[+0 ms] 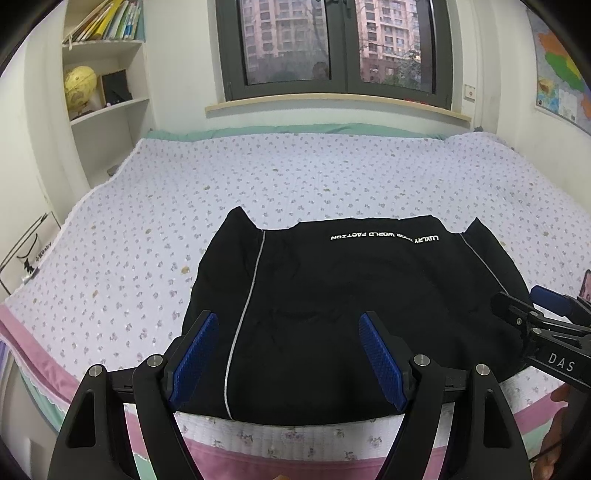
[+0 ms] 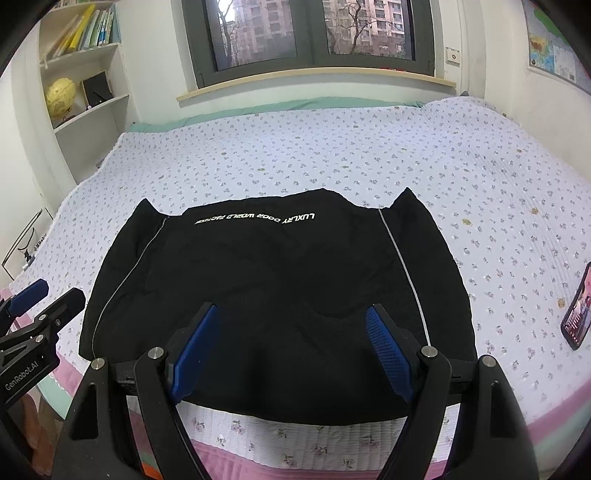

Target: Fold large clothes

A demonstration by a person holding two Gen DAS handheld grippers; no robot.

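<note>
Books (image 1: pixel 110 20) on shelf (image 1: pixel 103 46)

The jacket (image 2: pixel 277 295) lies on the bed (image 2: pixel 332 155), near its front edge — a phone (image 2: pixel 578 317) to its right, the window (image 2: pixel 310 33) behind.

A bed (image 2: pixel 332 155) with a white quilted cover sprinkled with small flowers fills the room up to the far wall; pink and green bedding shows along its near edge. Near the bed's right edge a phone (image 2: pixel 577 314) lies on the cover with its screen lit. Behind the far edge a dark-framed window (image 1: pixel 332 48) of 2 panes looks onto pink apartment blocks and bare trees. Left of the bed, white shelves (image 1: pixel 107 74) carry leaning books (image 1: pixel 110 20), a yellow globe (image 1: pixel 79 86) and a small black box. A coloured map (image 1: pixel 561 81) hangs on the right wall
</note>
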